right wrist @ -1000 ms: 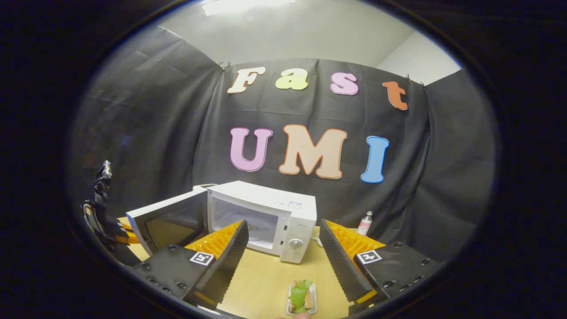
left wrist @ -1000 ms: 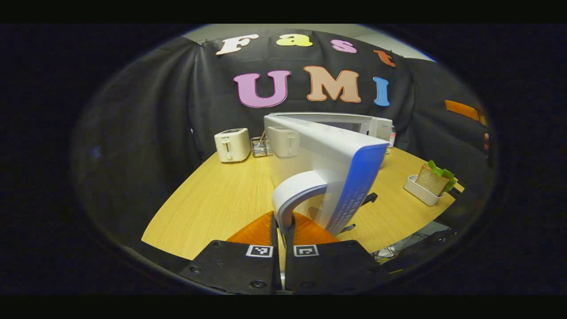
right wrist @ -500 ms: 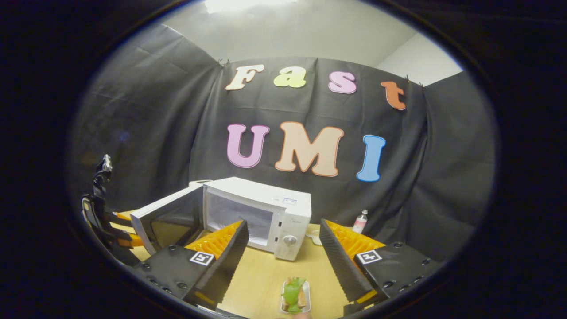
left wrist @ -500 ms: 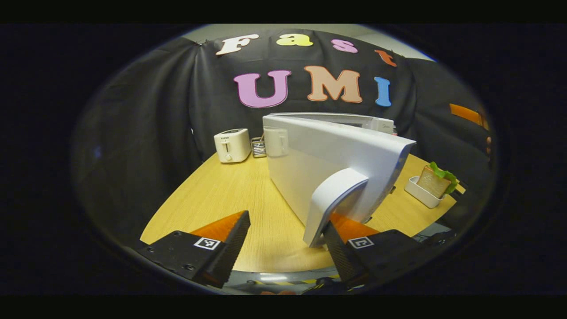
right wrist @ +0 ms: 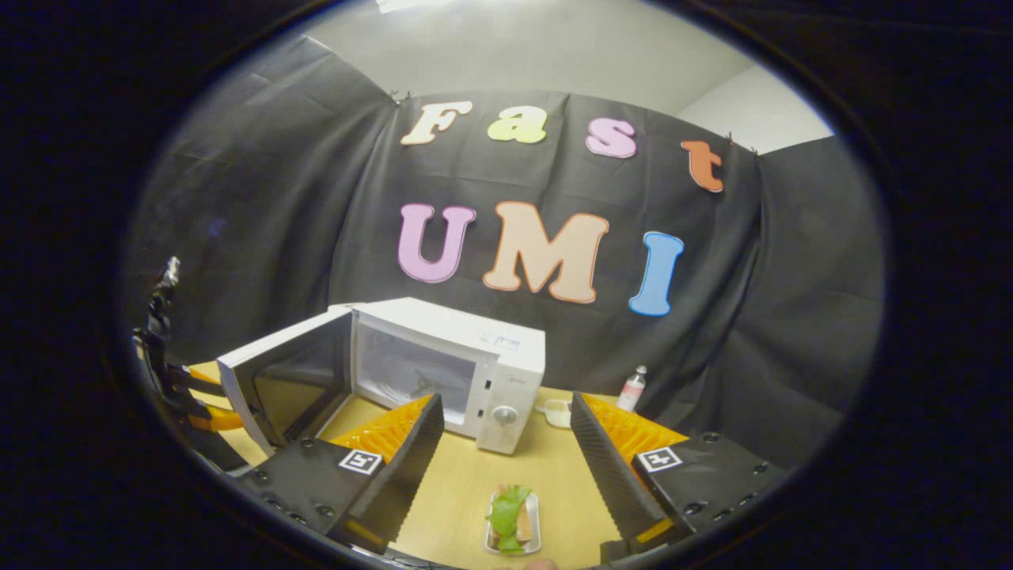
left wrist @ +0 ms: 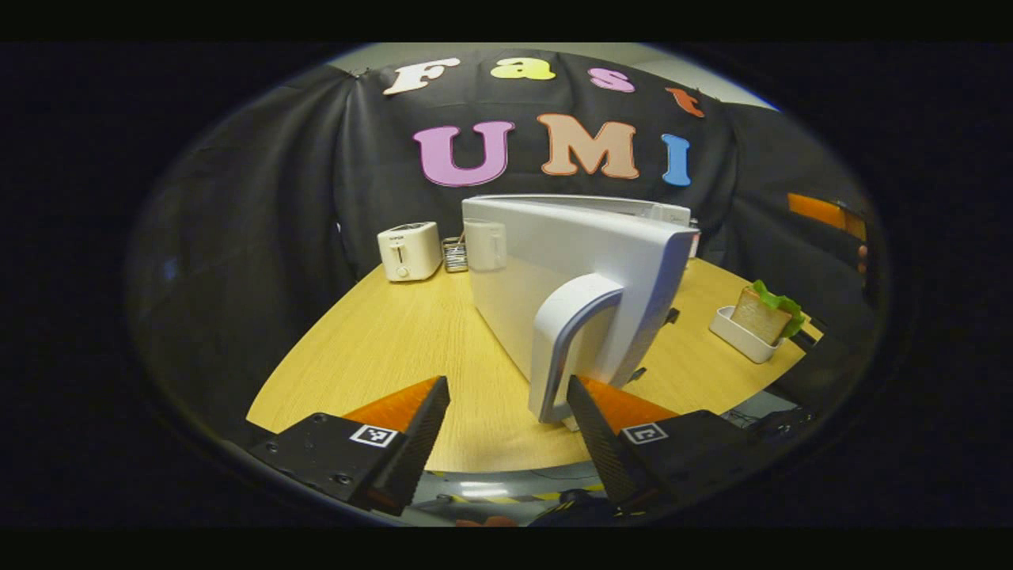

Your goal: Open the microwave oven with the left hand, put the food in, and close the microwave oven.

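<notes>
Microwave door (left wrist: 570, 261) open, both hand-held grippers (left wrist: 506, 431) (right wrist: 506, 467) spread wide and empty; next, right one probably grabs the sandwich tray (right wrist: 513, 522).

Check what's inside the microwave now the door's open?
In the right gripper view the microwave cavity looks pale, with a faint round plate low inside and no food; its left part is hidden by the open door. The sandwich tray sits on the table.
</notes>
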Available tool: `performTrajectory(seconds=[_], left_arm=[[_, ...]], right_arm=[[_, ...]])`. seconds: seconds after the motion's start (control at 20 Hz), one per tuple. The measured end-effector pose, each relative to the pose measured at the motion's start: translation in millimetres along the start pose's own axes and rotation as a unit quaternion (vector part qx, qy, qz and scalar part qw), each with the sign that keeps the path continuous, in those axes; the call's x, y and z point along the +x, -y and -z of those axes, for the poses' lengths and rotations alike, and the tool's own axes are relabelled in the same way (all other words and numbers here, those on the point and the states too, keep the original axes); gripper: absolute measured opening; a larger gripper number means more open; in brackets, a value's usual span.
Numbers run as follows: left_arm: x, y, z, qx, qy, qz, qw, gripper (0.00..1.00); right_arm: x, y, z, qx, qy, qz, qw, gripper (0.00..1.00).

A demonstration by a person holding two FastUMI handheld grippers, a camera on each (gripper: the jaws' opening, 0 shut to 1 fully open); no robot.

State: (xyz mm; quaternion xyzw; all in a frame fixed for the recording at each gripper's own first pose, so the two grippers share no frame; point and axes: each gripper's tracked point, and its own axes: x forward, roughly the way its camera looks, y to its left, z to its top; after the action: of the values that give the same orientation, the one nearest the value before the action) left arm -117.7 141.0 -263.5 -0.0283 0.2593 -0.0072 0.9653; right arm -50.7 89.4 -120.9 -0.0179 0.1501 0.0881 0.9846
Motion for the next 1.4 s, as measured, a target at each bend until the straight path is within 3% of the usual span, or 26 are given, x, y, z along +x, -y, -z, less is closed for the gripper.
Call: performTrajectory(seconds=[0.35, 0.45, 0.5, 0.7, 0.9, 1.15, 1.3, 1.4], left_arm=[[-44.2, -23.0, -36.9, -0.013, 0.035, -0.040, 0.999, 0.88], [-58.2, -39.4, -62.4, 0.010, 0.071, -0.076, 0.994, 0.90], [-64.4, -43.9, -76.4, 0.021, 0.091, -0.087, 0.992, 0.99], [-77.9, -51.4, -108.5, 0.027, 0.128, -0.107, 0.986, 1.00], [-85.2, -51.5, -132.0, 0.022, 0.151, -0.111, 0.982, 1.00], [-93.2, -42.2, -163.2, -0.021, 0.185, -0.107, 0.977, 0.98], [-92.2, -39.8, -168.2, -0.016, 0.188, -0.109, 0.976, 1.00], [-94.3, -36.8, -171.3, -0.012, 0.191, -0.106, 0.976, 0.97]], right_arm=[[16.4, 7.4, 65.6, 0.040, -0.096, 0.010, 0.995, 0.98], [20.4, 10.3, 88.1, 0.037, -0.125, 0.015, 0.991, 0.97], [22.0, 10.1, 99.2, 0.032, -0.138, 0.016, 0.990, 0.97], [22.7, 7.0, 139.8, 0.010, -0.186, 0.011, 0.982, 0.98], [21.4, 9.3, 171.5, 0.011, -0.219, 0.015, 0.976, 0.99], [22.7, 11.6, 204.6, 0.029, -0.253, 0.021, 0.967, 0.99], [22.1, 11.6, 220.4, 0.044, -0.272, 0.023, 0.961, 1.00], [23.0, 9.2, 226.2, 0.041, -0.281, 0.019, 0.959, 0.96]])
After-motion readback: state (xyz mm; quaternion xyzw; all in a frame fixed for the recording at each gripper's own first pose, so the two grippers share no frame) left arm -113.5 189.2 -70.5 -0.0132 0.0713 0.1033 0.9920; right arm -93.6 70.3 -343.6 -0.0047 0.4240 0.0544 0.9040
